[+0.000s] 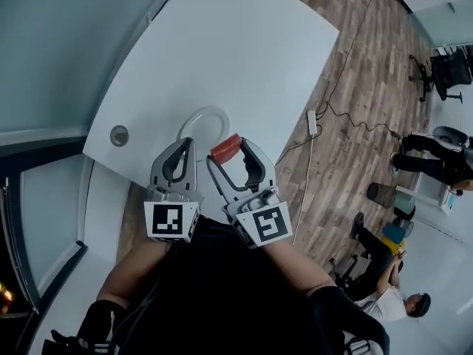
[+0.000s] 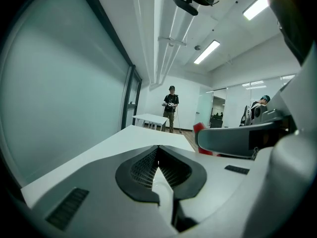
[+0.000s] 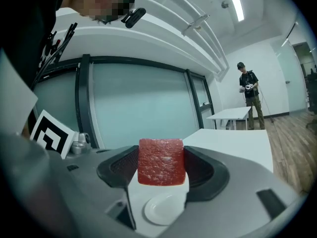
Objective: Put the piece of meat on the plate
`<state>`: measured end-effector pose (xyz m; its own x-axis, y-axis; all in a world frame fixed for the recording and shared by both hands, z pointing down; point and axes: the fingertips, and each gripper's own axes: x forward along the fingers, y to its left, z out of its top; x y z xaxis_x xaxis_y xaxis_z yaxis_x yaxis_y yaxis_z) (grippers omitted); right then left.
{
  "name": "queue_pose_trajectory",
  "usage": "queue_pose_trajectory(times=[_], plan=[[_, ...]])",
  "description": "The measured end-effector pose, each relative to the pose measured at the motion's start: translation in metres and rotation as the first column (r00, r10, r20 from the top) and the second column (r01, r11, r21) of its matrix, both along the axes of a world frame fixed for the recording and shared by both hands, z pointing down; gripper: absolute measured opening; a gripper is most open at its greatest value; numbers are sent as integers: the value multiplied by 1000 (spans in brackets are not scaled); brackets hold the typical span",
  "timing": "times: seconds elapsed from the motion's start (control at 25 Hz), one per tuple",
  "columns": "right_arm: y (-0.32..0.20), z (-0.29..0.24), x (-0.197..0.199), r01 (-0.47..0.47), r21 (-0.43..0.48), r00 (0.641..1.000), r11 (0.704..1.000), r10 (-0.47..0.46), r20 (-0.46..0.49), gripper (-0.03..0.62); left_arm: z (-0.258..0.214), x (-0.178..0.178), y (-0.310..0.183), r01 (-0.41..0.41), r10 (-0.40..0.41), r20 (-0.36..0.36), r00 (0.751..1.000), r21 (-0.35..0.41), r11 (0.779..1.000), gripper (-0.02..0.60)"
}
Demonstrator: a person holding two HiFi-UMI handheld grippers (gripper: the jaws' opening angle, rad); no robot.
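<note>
While the meat [image 3: 160, 162] sits in the right gripper [image 1: 231, 151]: pickup looks done, drop-off isn't. I'd call it about halfway.
Arms: both forearms come out from the body. The two tools sit side by side, close together, pointing out over the near edge of the table [image 1: 244, 43].
Left gripper [image 2: 157, 152]: jaws pinched together at the tips, nothing in them. It's just hanging beside the right one, doing no work.
Right gripper: jaws clamped on two sides of the meat. It looks about level to me, since its view looks out across the room rather than down.
Meat: red slab, flat face toward that camera. As far as I can tell it's up off the table. The head view puts it right at the plate's near right rim.
Plate [image 1: 194, 117]: white, nothing on it. It also shows just under the meat in the right gripper view.
Left to do: my guess is nudge forward over the middle of the plate, lower, then open up.
Grey disc [image 1: 119, 135]: small, round, off near the table's left edge. Not in the way.
Far back: a person [image 3: 249, 95] standing by another white table.
</note>
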<state>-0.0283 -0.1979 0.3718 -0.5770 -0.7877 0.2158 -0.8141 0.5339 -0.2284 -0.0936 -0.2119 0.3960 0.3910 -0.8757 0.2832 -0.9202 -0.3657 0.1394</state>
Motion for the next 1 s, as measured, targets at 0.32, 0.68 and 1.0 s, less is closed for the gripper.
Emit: queue_pose_trajectory(times=[0.32, 0.68, 1.0], plan=[[-11, 54, -17, 79, -110, 996, 991, -82, -21, 290, 44, -11, 4, -9, 8, -17, 1000, -107, 994, 5], [-31, 126, -24, 142, -224, 980, 964, -169, -108, 288, 116, -14, -8, -13, 28, 51, 998, -263, 965, 5], [-31, 167, -35, 200, -286, 953, 937, -254, -166, 288, 141, -15, -7, -17, 25, 20, 999, -314, 949, 6]])
